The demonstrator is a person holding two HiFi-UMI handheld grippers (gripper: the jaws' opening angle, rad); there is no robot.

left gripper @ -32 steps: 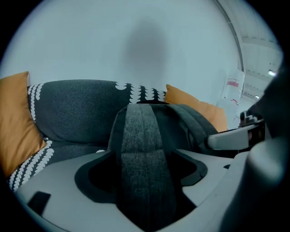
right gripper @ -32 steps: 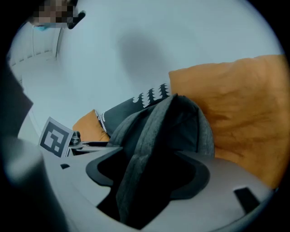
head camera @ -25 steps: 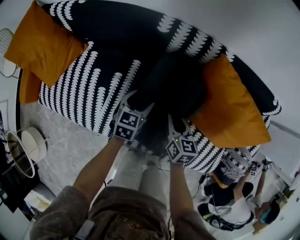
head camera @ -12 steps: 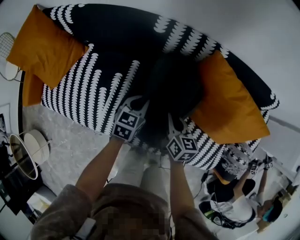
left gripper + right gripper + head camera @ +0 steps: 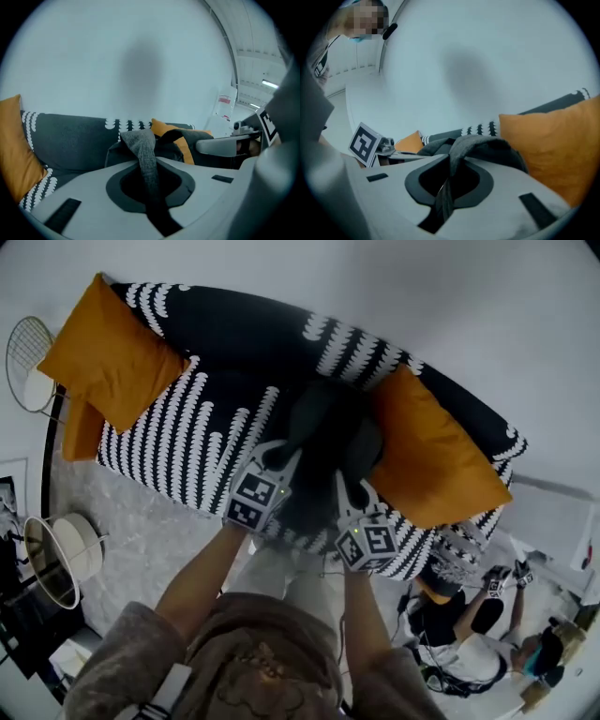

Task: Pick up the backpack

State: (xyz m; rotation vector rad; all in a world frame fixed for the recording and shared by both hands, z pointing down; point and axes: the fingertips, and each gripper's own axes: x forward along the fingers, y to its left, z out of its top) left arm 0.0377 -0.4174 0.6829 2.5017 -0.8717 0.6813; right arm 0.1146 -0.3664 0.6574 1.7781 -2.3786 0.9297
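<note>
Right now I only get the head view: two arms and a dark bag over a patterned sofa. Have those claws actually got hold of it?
Observer: Yes. The left gripper view shows the left claw, whose jaws have just been closing, shut on a grey strap of the backpack.
Operator: And the other one?
Observer: The right gripper view shows the right claw, whose jaws have also just been closing, shut on a second strap that arches up from its jaws.
</note>
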